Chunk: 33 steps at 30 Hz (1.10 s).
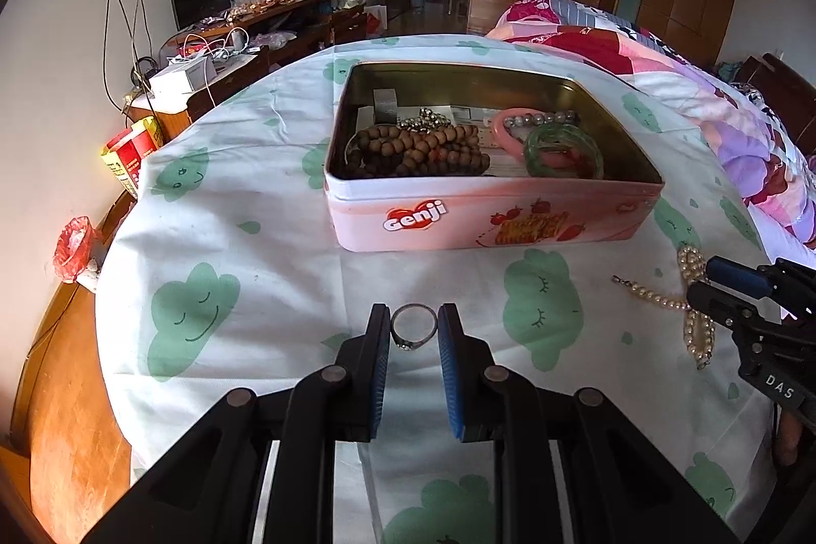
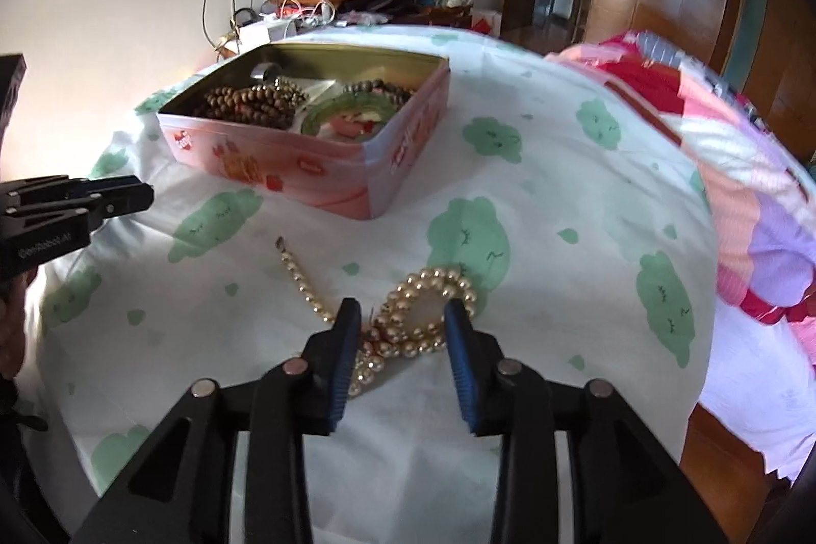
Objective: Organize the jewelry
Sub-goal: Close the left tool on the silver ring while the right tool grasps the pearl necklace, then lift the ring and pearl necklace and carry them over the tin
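Observation:
A pink Genji tin (image 1: pixel 459 212) stands open on the table; it holds brown wooden beads (image 1: pixel 423 149), a green bangle (image 1: pixel 563 151) and a pink bangle. My left gripper (image 1: pixel 414 324) is shut on a silver ring (image 1: pixel 414 326), held upright between its fingertips just above the cloth in front of the tin. My right gripper (image 2: pixel 403 314) is open, low over a pearl necklace (image 2: pixel 408 314) lying on the cloth; its fingers straddle the coiled part. The tin (image 2: pixel 326 182) shows in the right wrist view too, and the necklace (image 1: pixel 688 304) in the left wrist view.
The table wears a white cloth with green cloud prints (image 1: pixel 204 304). A bed with a pink patterned quilt (image 1: pixel 688 85) lies at the right. A cluttered wooden cabinet (image 1: pixel 245 34) stands behind at the left. The wooden table edge (image 1: pixel 66 391) shows at the left.

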Tool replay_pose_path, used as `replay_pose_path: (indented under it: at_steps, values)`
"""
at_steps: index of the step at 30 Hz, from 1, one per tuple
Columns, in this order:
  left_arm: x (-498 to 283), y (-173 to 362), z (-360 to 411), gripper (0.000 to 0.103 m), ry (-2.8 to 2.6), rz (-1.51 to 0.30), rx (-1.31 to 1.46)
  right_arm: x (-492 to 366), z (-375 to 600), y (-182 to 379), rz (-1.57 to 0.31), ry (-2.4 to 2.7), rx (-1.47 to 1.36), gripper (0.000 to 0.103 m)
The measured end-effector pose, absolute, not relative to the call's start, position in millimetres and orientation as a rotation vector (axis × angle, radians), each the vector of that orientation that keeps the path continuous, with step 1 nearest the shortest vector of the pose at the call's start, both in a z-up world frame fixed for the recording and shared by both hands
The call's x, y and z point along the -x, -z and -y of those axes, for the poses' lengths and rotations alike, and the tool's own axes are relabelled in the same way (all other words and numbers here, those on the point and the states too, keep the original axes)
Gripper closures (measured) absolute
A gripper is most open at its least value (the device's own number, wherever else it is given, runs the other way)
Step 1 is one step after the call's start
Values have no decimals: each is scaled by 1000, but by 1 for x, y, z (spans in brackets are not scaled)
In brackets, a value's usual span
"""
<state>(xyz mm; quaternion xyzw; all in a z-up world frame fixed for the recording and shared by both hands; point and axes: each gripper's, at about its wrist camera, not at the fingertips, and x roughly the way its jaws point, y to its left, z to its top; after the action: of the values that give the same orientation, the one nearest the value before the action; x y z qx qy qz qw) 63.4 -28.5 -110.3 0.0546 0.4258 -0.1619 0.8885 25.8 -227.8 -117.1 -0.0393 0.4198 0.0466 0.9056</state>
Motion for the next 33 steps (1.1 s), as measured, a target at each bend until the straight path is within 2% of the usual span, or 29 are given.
replay_pose_path:
  at_steps: [5,9,13,24,26,33]
  values:
    - [-62,111,30,84,339,-887,-114,-24,226,118,-851,-101,84,66]
    - [-62,112,30,84,341,-888,-111,-20,215,118,-843,-132,140,82]
    - [-62,112,30,84,339,-885,-107,-19,214,119,-839,-140,145,86]
    - [-61,108,30,84,346,-880,-99,-20,216,118,-843,-138,152,88]
    - [-60,105,28,84,349,-873,-96,-19,219,114,-828,-143,135,95]
    - [-60,96,25,84,351,-863,-87,-18,225,98,-797,-139,116,96]
